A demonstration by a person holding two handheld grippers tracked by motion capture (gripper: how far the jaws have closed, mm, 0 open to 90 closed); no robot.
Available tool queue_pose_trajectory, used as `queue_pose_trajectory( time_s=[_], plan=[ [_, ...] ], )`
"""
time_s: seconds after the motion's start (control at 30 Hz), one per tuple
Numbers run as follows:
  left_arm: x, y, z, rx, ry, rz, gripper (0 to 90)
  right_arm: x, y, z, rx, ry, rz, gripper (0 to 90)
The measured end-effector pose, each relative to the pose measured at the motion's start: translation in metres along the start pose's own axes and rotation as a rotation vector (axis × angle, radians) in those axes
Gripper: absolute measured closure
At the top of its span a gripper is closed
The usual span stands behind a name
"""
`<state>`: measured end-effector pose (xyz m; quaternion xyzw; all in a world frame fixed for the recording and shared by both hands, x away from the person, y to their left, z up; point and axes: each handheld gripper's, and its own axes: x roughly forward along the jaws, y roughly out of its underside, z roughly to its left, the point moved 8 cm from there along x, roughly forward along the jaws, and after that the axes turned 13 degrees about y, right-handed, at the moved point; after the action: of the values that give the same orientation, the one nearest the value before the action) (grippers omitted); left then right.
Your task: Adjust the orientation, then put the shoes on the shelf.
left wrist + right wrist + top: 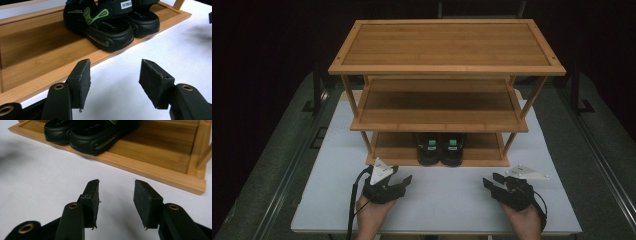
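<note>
While both hands rest near the table's [312, 200] front edge, I see my left gripper [404, 180] released, black sandals [441, 148] on the rack's [447, 70] bottom shelf at its front edge, and my right gripper [490, 182] released.

Pair of sandals [440, 148]: black, green accents, white label. Three-tier rack [446, 45]: honey-brown bamboo. Surface [332, 150]: white. Left claw [404, 181], right claw [490, 181]: black, brass-coloured rivets
</note>
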<state>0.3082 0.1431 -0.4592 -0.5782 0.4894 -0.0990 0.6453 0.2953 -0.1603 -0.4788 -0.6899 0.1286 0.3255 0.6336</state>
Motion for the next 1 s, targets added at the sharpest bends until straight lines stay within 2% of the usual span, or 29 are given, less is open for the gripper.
queue_pose_trajectory(
  time_s=[0.43, 1.0],
  plan=[
    [-0.010, 0.002, 0.004, 0.011, -0.011, 0.002, 40.0, -0.006, 0.003, -0.010, -0.002, 0.015, -0.003, 54.9],
    [-0.034, 0.016, 0.020, -0.002, -0.044, 0.017, 38.4, -0.012, 0.008, -0.020, -0.001, 0.032, 0.006, 53.8]
  ],
)
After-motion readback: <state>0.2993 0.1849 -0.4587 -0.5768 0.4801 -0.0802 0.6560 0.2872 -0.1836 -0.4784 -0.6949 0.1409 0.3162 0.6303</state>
